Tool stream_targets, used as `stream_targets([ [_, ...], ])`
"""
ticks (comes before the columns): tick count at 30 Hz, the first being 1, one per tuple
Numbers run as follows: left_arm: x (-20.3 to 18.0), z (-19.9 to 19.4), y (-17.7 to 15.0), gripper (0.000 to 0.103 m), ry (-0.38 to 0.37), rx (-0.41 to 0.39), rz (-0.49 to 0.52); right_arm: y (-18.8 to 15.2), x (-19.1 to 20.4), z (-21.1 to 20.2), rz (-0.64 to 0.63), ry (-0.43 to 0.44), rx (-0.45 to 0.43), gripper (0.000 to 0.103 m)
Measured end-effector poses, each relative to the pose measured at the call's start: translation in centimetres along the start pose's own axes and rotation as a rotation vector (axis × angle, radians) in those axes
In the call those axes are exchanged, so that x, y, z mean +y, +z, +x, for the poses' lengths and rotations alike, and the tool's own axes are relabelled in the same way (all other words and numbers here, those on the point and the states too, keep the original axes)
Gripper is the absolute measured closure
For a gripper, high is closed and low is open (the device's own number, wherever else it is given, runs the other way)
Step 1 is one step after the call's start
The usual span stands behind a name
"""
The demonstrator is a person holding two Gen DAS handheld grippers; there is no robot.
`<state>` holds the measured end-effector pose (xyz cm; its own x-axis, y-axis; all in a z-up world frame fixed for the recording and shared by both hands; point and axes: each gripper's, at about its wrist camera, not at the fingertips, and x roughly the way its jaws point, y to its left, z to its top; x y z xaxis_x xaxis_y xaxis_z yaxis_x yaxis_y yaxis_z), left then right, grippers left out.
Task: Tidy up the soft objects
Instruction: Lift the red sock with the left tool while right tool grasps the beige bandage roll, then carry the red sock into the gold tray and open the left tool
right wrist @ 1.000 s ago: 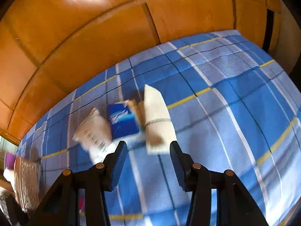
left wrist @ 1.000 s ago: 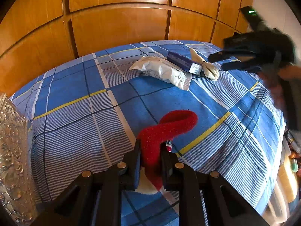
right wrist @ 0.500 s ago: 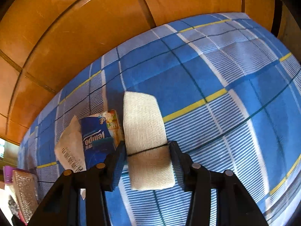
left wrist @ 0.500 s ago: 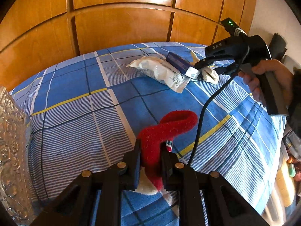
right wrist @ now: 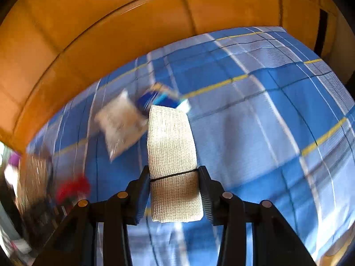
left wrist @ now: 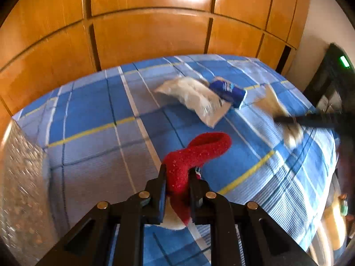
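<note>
My left gripper (left wrist: 176, 173) is shut on a red sock (left wrist: 199, 148) with a white toe, and the sock's open cuff rests on the blue checked bed cover (left wrist: 88, 110). In the right wrist view, my right gripper (right wrist: 174, 175) has a beige gauze roll (right wrist: 172, 146) with a black band between its pads. Its jaws are closing, both pads press the roll's sides, and the roll hangs clear of the bed. In the left wrist view the same roll (left wrist: 273, 104) is a blur at the right. A clear plastic packet (left wrist: 195, 97) and a blue tissue pack (left wrist: 228, 90) lie together farther back.
A wall of wooden panels (left wrist: 144, 33) stands behind the bed. A silver embossed box (left wrist: 20, 177) sits at the bed's left edge, blurred in the right wrist view as the box (right wrist: 33, 177). The bed's right edge drops off near the person's hand (left wrist: 344, 155).
My right gripper came down around the gauze roll, closed on it and carried it away from the tissue pack. The left gripper kept its hold on the red sock and rose a little.
</note>
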<state>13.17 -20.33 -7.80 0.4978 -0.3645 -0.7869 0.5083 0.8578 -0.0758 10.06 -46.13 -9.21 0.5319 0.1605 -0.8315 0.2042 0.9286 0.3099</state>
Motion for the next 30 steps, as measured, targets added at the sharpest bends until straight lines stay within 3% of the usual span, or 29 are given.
stream_targets([
  [8,2.9,-4.2,6.0,0.087,0.049,-0.067,-0.081,-5.1,4.2,1.4,-0.066,0.028,0.057,0.061],
  [15,8.5,-9.3,10.7,0.087,0.115,-0.149,-0.170,-5.7,4.6,2.3,-0.022,0.003,0.022,0.061],
  [19,13.1,-12.3,12.2,0.087,0.206,-0.203,-0.202,-5.5,5.5,3.0,-0.060,-0.029,0.024,0.061],
  [24,20.6,-15.8,12.2,0.087,0.335,-0.240,-0.285,-5.5,6.3,3.4,-0.094,-0.077,0.035,0.060],
  [30,30.4,-20.4,7.8,0.087,0.489,-0.254,-0.435,-5.6,6.6,3.3,-0.100,-0.093,0.034,0.060],
])
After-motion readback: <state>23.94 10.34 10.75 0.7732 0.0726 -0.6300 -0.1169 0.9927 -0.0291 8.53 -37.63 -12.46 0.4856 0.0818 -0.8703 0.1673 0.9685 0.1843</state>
